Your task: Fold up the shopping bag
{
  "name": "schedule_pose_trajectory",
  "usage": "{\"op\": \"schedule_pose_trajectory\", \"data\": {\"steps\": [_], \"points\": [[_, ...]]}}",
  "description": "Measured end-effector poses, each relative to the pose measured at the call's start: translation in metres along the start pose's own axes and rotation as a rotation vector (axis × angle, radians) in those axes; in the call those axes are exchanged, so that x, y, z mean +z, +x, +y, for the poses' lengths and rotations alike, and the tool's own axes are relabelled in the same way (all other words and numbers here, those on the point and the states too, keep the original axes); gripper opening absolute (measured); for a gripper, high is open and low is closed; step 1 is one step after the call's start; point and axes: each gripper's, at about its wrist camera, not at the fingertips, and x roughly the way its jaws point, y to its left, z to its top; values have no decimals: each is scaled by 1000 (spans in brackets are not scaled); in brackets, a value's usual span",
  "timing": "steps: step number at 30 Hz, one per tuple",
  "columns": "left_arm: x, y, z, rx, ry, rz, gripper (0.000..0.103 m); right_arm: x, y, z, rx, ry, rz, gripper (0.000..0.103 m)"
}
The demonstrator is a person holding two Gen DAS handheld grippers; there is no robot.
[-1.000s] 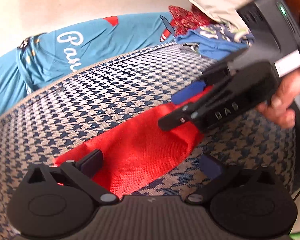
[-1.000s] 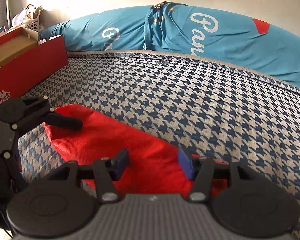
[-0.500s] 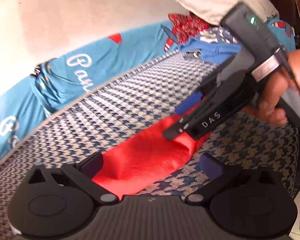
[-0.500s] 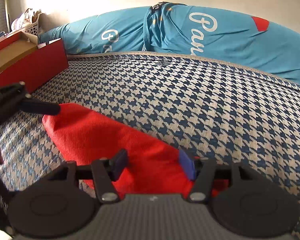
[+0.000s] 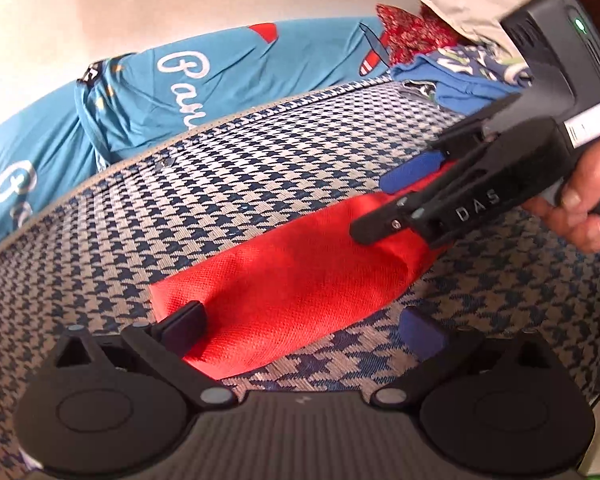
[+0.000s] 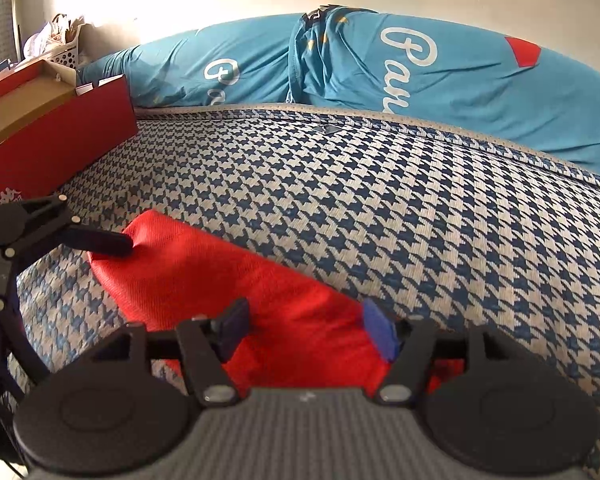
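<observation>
Releasing: right gripper (image 6: 304, 330) jaws have just been opening, red woven fabric shopping bag (image 6: 228, 276) between them, unpressed.
Left gripper (image 5: 304, 324): apart, straddling bag's lower-left end.
Risk: unclamped fold may spring open on houndstooth mattress (image 6: 380, 200).

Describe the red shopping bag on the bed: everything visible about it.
The red shopping bag is a woven-looking, matte fabric, already folded into a narrow, slightly puffy strip lying flat on the blue-and-white houndstooth mattress. No handles or print show. The left gripper stands open over one end, one finger on the fabric. The right gripper straddles the other end; its jaws have just been opening, the bag between them, and no longer pinch it.
</observation>
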Motion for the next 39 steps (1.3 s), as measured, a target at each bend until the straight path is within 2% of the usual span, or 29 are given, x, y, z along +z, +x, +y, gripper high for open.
{"op": "schedule_pose_trajectory", "data": {"steps": [13, 39], "points": [[-5, 7, -1, 4, -35, -3, 103, -4, 4, 2, -4, 1, -7, 63], [-12, 11, -5, 14, -37, -15, 103, -4, 6, 3, -1, -30, -18, 63]]}}
